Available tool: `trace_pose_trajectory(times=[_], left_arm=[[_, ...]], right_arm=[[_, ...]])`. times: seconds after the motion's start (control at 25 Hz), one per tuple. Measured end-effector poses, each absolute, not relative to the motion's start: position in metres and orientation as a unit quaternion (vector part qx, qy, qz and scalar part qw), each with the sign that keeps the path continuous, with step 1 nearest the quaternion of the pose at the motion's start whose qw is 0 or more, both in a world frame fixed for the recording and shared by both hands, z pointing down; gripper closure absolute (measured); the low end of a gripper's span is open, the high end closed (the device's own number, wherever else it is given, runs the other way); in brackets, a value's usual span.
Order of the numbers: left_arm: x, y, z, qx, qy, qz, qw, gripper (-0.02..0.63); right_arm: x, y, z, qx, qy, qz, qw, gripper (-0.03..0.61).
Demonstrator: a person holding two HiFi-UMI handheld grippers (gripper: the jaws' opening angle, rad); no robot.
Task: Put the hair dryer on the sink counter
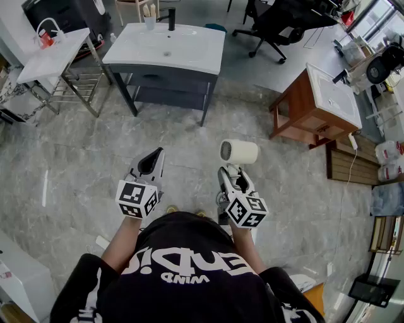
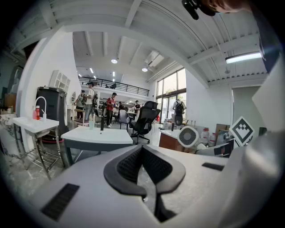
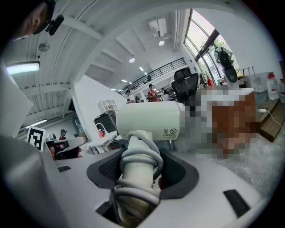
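A white hair dryer (image 1: 238, 152) with its cord wound round the handle is held upright over the grey stone floor. My right gripper (image 1: 232, 172) is shut on that handle, with the barrel pointing right above the jaws. In the right gripper view the hair dryer (image 3: 149, 119) fills the centre and the right gripper (image 3: 141, 153) clamps its handle. My left gripper (image 1: 156, 153) hangs beside it, shut and holding nothing; in its own view the left gripper (image 2: 141, 148) has its tips together. The sink counter (image 1: 189, 53), white-topped on a dark grey cabinet, stands ahead; the left gripper view also shows the sink counter (image 2: 95, 136).
A black faucet (image 1: 171, 17) and a cup (image 1: 149, 23) stand at the counter's back. A small white table (image 1: 53, 53) with a red bottle is to the left. A wooden cabinet (image 1: 303, 110), slatted boards (image 1: 350, 165) and a black office chair (image 1: 278, 25) are to the right.
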State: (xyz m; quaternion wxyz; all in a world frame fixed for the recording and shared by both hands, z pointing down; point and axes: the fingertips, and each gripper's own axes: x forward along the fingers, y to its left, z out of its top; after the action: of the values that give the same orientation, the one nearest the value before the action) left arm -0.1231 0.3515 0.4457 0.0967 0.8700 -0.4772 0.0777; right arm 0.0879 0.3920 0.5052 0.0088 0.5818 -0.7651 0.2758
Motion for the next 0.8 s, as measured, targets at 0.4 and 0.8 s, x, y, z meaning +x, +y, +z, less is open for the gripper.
trace_pose_trajectory(times=[0.4, 0.8], left_arm=[[-0.141, 0.349, 0.444, 0.871, -0.474, 0.077, 0.098, 0.604], [-0.174, 0.333, 0.457, 0.88, -0.459, 0.083, 0.09, 0.604]], right_arm=[[0.069, 0.391, 0.504, 0.585, -0.763, 0.275, 0.011, 0.325], [0.043, 0.385, 0.511, 0.603, -0.751, 0.268, -0.002, 0.325]])
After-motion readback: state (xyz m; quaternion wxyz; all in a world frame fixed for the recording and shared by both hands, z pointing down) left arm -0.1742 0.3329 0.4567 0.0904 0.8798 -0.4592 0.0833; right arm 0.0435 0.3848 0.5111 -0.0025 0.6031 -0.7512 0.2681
